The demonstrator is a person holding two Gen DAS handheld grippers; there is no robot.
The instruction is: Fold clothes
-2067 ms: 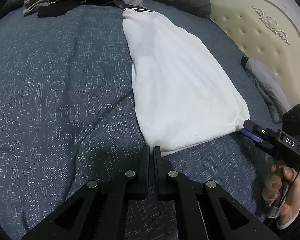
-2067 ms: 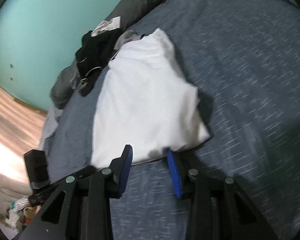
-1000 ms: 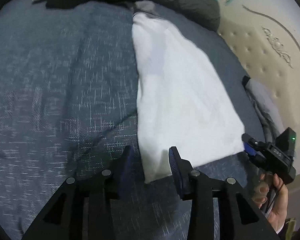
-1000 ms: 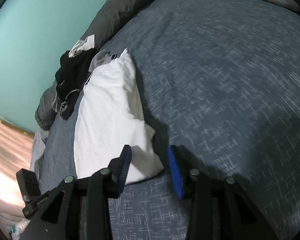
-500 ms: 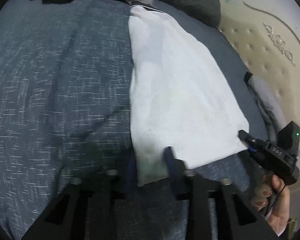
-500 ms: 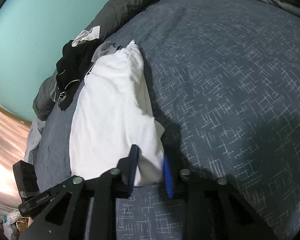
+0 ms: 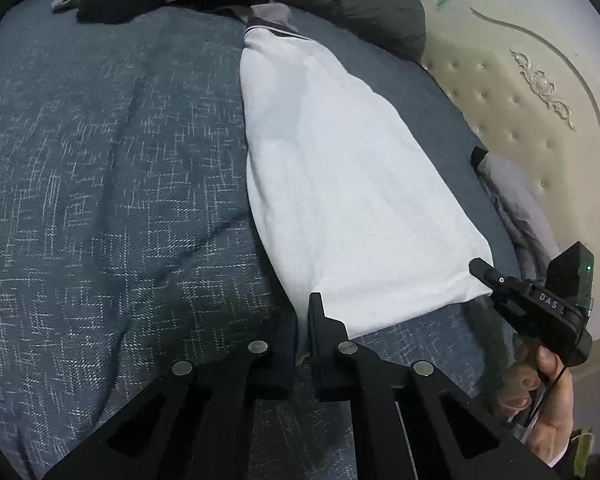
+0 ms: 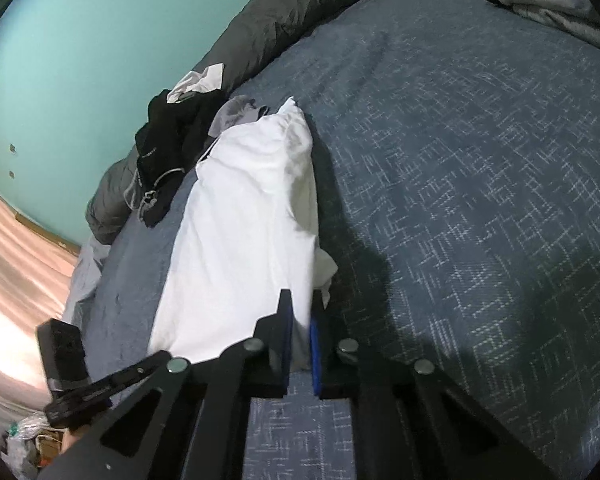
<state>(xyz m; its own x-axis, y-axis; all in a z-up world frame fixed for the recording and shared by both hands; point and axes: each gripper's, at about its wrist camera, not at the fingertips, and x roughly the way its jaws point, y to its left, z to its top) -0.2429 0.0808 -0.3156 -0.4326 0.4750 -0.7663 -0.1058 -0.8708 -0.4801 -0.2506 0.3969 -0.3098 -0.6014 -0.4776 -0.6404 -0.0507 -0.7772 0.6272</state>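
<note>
- The speckled dark blue bedspread (image 7: pixel 100 200) is spreading out ahead of both sets of fingers, serving as the folding surface.
- The long white cotton garment (image 7: pixel 340 184), already narrowed into a strip, is lying lengthwise away from the fingers, its near hem at their tips.
- The left gripper (image 7: pixel 302 332) is pinching the hem's near corner between nearly closed fingers.
- The right gripper (image 8: pixel 300 340) is pinching the other corner, probably so both ends lift together.

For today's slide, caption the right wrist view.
Right gripper shut on the white garment's near corner, blue bedspread beneath.
</note>
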